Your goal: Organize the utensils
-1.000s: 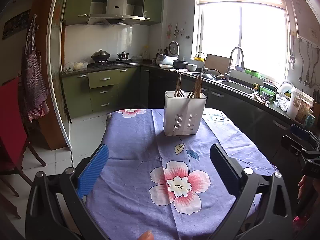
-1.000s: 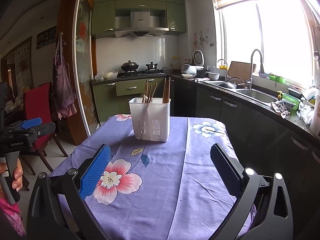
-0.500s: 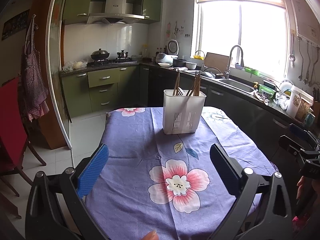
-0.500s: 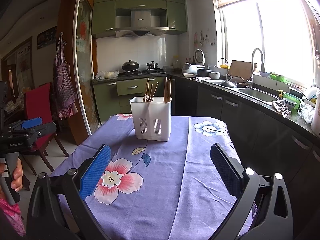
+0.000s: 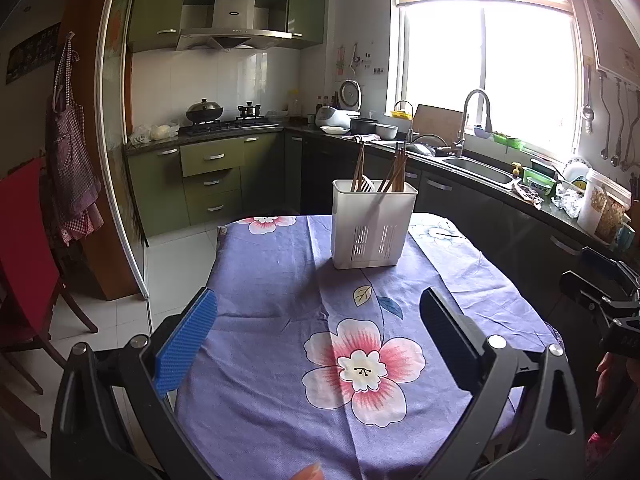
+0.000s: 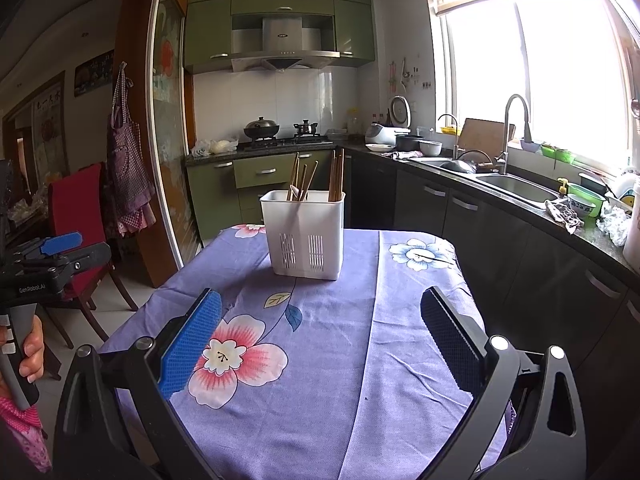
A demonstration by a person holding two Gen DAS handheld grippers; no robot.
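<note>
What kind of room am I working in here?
A home kitchen with a dining table, by the look of it: a gas stove under a range hood, a sink below the window, and a utensil holder on the flowered tablecloth.

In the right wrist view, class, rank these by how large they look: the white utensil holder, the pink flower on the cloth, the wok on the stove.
1. Pink flower, though nearest the camera.
2. White utensil holder.
3. Wok, farthest away.
</note>
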